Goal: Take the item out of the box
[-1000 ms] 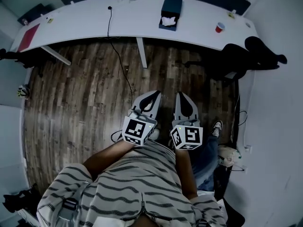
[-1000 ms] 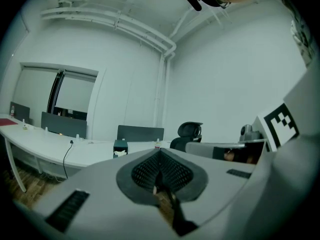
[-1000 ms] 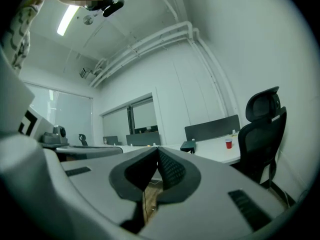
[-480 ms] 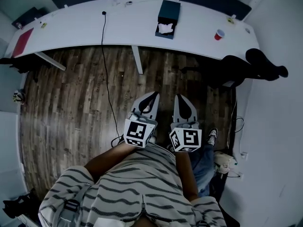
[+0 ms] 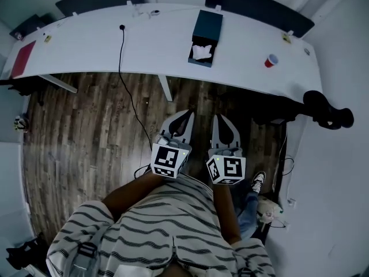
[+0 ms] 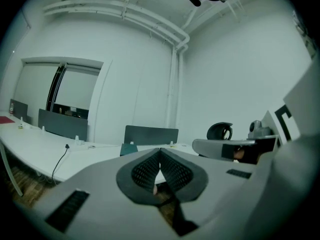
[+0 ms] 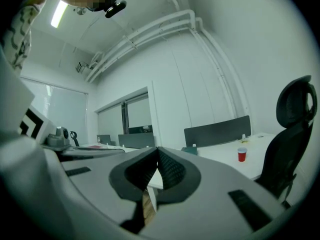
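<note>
Left tool (image 5: pixel 189 115): I see it closed, empty;
Right tool (image 5: pixel 220 118): closed, empty too;
Box (image 5: pixel 207 27): well ahead of both, on the table (image 5: pixel 86 45)

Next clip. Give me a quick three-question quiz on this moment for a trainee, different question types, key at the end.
1. True or false: the jaws of the left gripper are together with nothing between them.
2. In the head view, where does the red cup stand on the table relative to the box? A to its right; B to its left; C inside it.
3. What colour is the item showing in the box's open end?
Key: 1 true; 2 A; 3 white.
</note>
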